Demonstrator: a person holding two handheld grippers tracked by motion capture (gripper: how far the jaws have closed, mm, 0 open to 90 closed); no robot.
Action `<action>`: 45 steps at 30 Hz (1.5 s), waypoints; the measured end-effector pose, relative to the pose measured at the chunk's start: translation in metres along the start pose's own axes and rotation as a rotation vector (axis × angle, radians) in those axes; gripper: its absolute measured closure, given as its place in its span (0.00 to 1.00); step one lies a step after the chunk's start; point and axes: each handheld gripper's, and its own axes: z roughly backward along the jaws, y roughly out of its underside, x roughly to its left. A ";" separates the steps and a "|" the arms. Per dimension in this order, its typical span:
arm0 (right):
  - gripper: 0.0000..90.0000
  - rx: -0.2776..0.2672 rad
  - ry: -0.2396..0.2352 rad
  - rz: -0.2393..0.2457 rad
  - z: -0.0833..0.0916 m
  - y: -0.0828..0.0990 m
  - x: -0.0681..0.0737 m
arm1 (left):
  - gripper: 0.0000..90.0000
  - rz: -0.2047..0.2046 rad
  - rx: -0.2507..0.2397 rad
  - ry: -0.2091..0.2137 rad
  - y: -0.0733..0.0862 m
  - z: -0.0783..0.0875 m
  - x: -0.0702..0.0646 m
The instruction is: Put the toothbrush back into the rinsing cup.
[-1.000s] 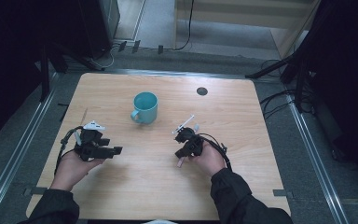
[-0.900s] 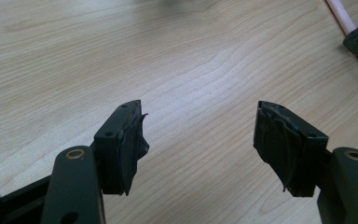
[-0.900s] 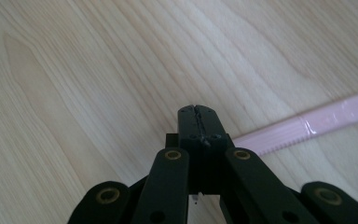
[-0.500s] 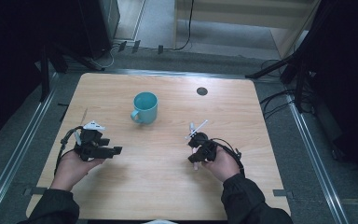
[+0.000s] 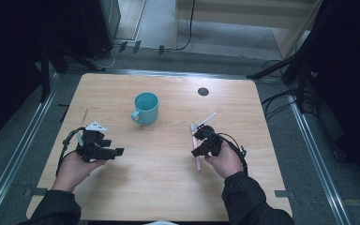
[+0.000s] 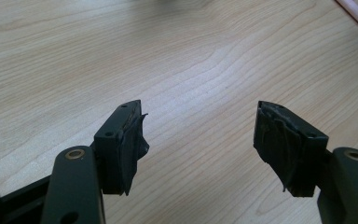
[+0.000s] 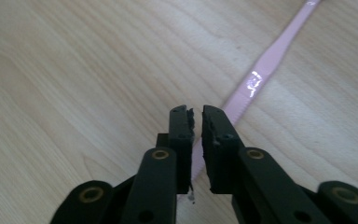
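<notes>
Pale wood table [image 5: 159, 187] carries a teal mug [image 5: 146, 107] and a pink toothbrush [image 7: 261, 70], which lies flat and runs out beyond the right gripper [image 7: 196, 116]. It looks light, stiff and slick, likely best pinched mid-handle. That gripper's jaws stand nearly closed above the handle; whether they touch it is unclear. The left gripper [image 6: 198, 121] gapes wide over bare wood, holding nothing.

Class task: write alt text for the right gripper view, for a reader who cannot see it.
Two black jaws of the right gripper rise from the bottom, nearly closed with a thin gap, above a pale wooden table. A slim pink stick-like handle lies on the table, running diagonally from beneath the jaws to the upper right.
</notes>
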 end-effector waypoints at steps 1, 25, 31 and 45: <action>0.86 0.010 0.004 -0.032 0.001 -0.003 -0.001 | 0.37 0.003 -0.004 0.005 0.000 0.000 0.000; 0.72 0.069 0.142 -0.274 -0.007 -0.031 -0.010 | 0.37 0.012 -0.010 -0.004 -0.001 0.001 0.004; 0.70 0.053 0.161 -0.290 -0.009 -0.033 -0.008 | 0.37 0.016 -0.014 -0.002 0.000 0.002 0.005; 0.72 0.084 0.175 -0.310 -0.021 -0.034 -0.012 | 0.37 0.018 -0.009 -0.003 0.000 0.001 0.007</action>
